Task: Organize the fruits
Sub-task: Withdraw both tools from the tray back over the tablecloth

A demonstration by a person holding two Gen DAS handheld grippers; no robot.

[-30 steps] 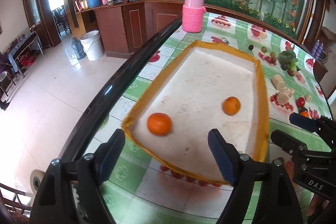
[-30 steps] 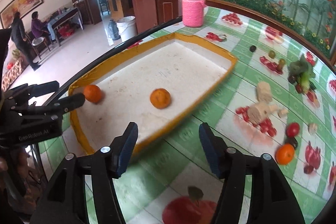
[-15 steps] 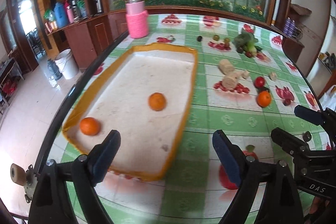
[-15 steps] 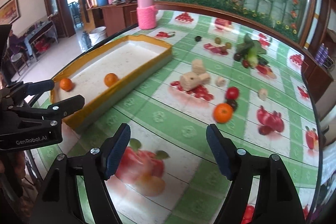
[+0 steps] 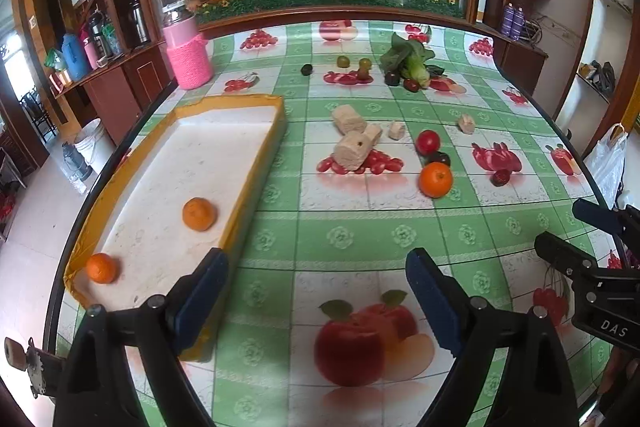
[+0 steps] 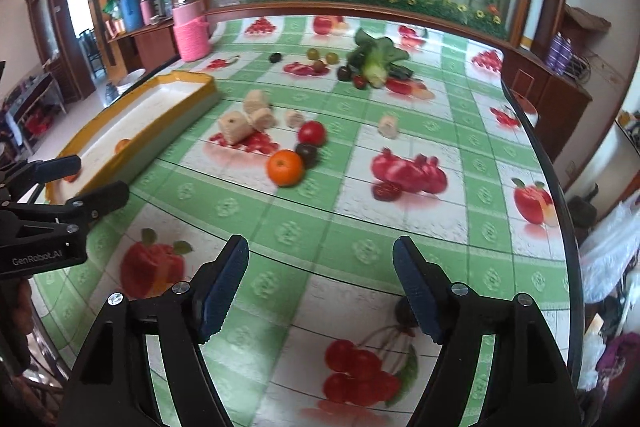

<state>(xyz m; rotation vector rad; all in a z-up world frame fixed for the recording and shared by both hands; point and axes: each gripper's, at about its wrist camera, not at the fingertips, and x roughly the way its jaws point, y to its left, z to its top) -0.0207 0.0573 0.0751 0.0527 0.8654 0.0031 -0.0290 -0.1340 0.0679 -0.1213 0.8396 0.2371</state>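
Grippers first: my right gripper (image 6: 320, 291) has its jaws spread wide with nothing between them, hanging above the near part of the tablecloth (image 6: 360, 219). My left gripper (image 5: 316, 299) is the same, gaping and empty, with its left finger over the near corner of the yellow tray (image 5: 256, 163).

Going outward from the right one, the loose orange (image 6: 285, 167) sits straight ahead and a touch left of the gap between the fingers, with bare cloth in between. It's round, so no long axis to line up with; any approach angle works. A dark plum (image 6: 306, 154) is touching it on the far right side, and a red tomato (image 6: 311, 133) is just beyond that, so I'd guess the trick is closing on the orange without dragging the plum along.

From the left gripper the same orange (image 5: 435, 179) is ahead but off to the right, and looks farther out. My call is the right hand is nearer and better lined up for this one.

The tray lies to the left, its long side running away from me, and already holds two oranges: one mid-tray (image 5: 199, 213), one in the near corner (image 5: 102, 268). More small fruit and a leafy green (image 6: 374, 61) sit farther back on the table.
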